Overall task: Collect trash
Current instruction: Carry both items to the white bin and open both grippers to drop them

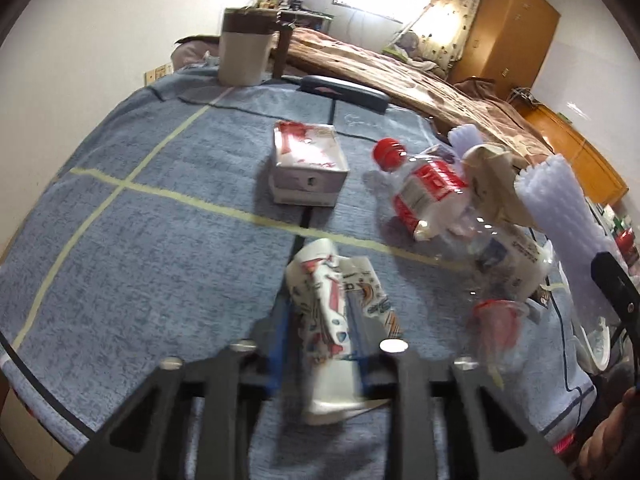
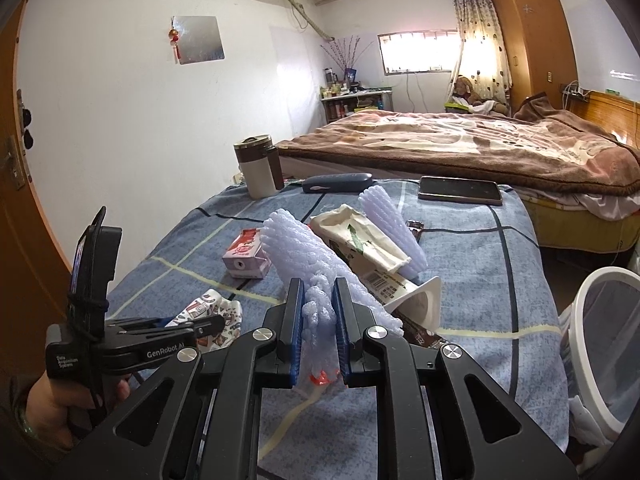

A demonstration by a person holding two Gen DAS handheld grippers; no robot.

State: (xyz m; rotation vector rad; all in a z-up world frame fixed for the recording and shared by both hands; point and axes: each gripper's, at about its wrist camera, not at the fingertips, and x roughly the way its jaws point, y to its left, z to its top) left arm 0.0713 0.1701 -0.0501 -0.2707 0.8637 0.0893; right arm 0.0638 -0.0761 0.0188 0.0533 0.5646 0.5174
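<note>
The left tongs (image 1: 320, 344), at the bottom centre of the left wrist view, are clamped on a crumpled white paper wrapper printed with red and blue figures (image 1: 336, 320), their blue-padded fingers pressing it from both sides just above the blue-grey towel-covered worktop (image 1: 140, 240). The right tongs (image 2: 318, 324), low in the middle of the right wrist view, are clamped on a pale lilac foam net sleeve (image 2: 304, 256) that rises up and to the left from between the pads. Beyond the left tongs, a small pink-and-white carton box (image 1: 308, 164) sits upright near the centre of the frame, just past a strip of pale yellow tape (image 1: 192, 196) that crosses the cloth. To its right lies a crushed clear plastic bottle with a red cap and red label (image 1: 424, 192), touching a torn cream paper bag (image 2: 360, 240) and a second piece of the lilac foam (image 2: 384, 216). A white plastic cup (image 2: 424, 300) lies on its side just right of the right tongs. At the far edge of the worktop stand a cream mug with a brown lid (image 2: 258, 168), a dark blue glasses case (image 2: 336, 182) and a dark tablet (image 2: 460, 192). A white round-rimmed bin (image 2: 608, 344) stands at the right edge, beside the worktop. A bed with a brown blanket (image 2: 460, 140) fills the upper right.
</note>
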